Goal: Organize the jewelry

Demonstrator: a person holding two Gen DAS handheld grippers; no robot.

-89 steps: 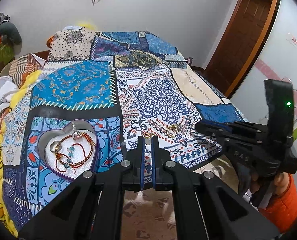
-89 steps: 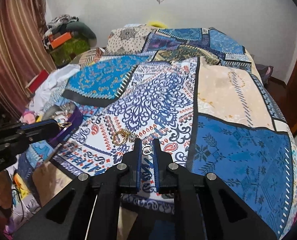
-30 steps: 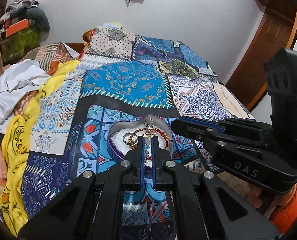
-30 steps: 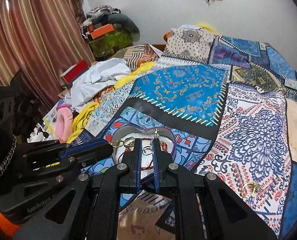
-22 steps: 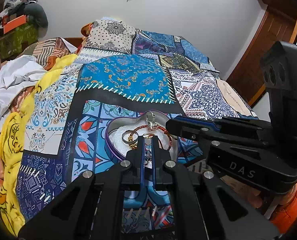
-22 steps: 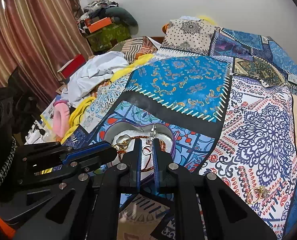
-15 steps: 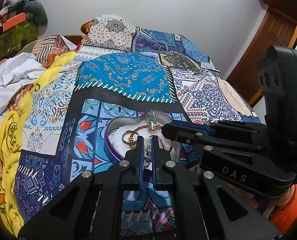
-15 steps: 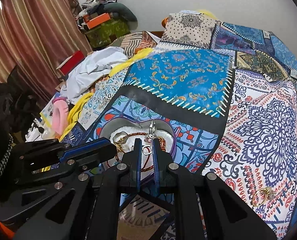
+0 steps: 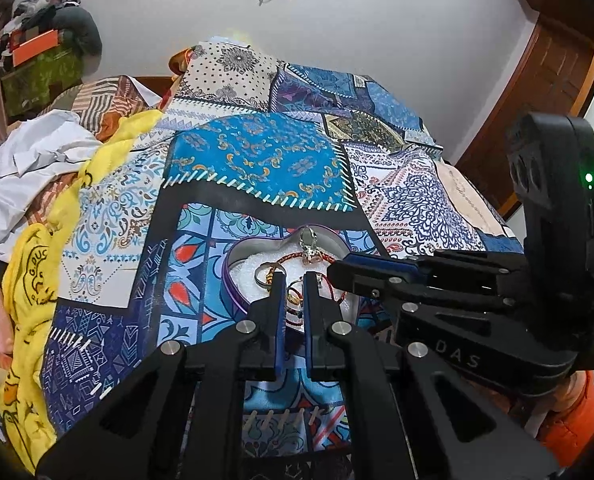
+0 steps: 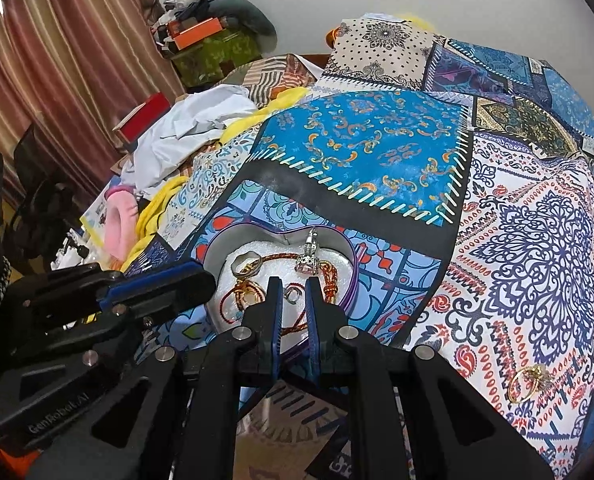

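Note:
A heart-shaped tin with white lining sits on the patterned bedspread. It holds red cord bracelets, a silver charm and rings. My left gripper hovers over the tin with a small gold ring between its narrowly parted fingers. My right gripper hovers over the tin with a small silver ring between its fingers. A gold ring lies loose on the bedspread at the right.
Clothes and yellow cloth are piled on the left side of the bed. A curtain and stacked boxes stand at the left. A wooden door is at the right. The bed's front edge is just below the tin.
Both grippers have moved left from the loose rings to above the tin and lowered toward it. Their fingers have parted slightly over the last half second.

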